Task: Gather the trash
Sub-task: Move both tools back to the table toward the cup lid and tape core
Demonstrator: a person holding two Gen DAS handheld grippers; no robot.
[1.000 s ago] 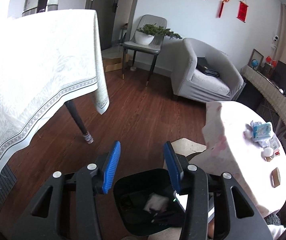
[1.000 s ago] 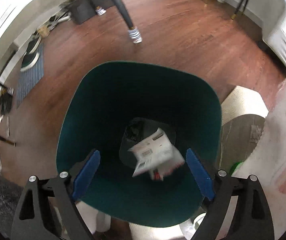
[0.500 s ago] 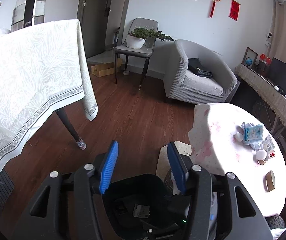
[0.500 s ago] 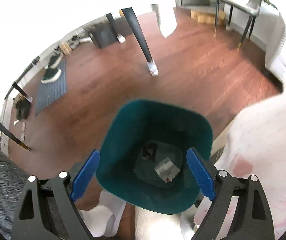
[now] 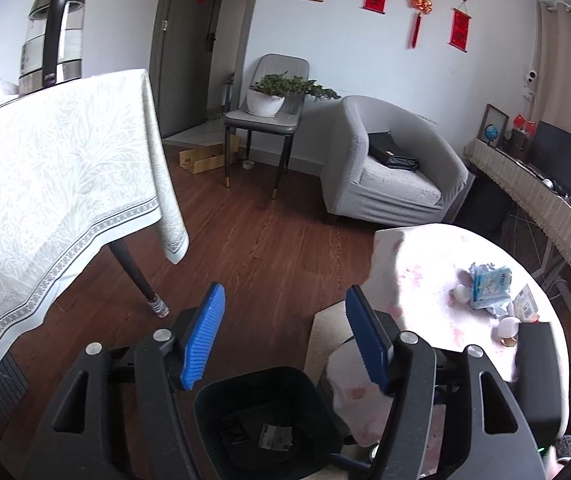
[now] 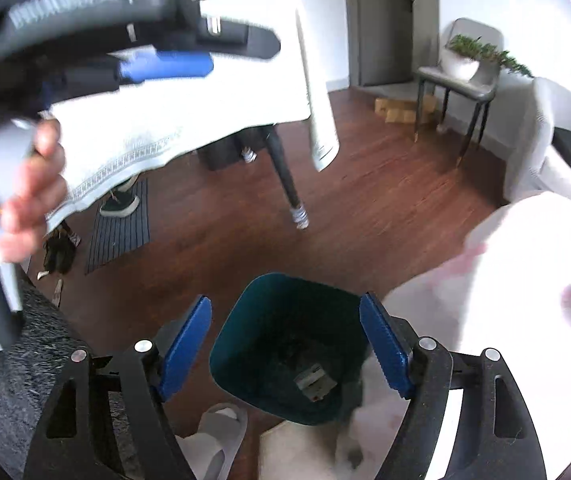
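Note:
A dark teal trash bin [image 6: 245, 332] stands on the wood floor beside a round table; it also shows in the left wrist view [image 5: 309, 396]. A crumpled paper wrapper [image 6: 314, 380] lies at its bottom, also seen from the left wrist [image 5: 273, 436]. My right gripper [image 6: 285, 340] is open and empty, high above the bin. My left gripper [image 5: 285, 332] is open and empty, above the bin's far side. More trash, a blue-white packet [image 5: 489, 286] and small white wads [image 5: 461, 293], lies on the round table [image 5: 425, 280].
A dining table with a white cloth [image 5: 57, 184] and a kettle [image 5: 51, 36] stands on the left, one leg [image 5: 137, 276] near the bin. A grey armchair [image 5: 389, 176] and a chair with a plant [image 5: 269, 116] stand behind. Slippers [image 6: 213, 436] lie near the bin.
The wrapper fell from my right gripper into the bin. Both grippers rose and drew back from the bin. The left gripper's jaws opened wider.

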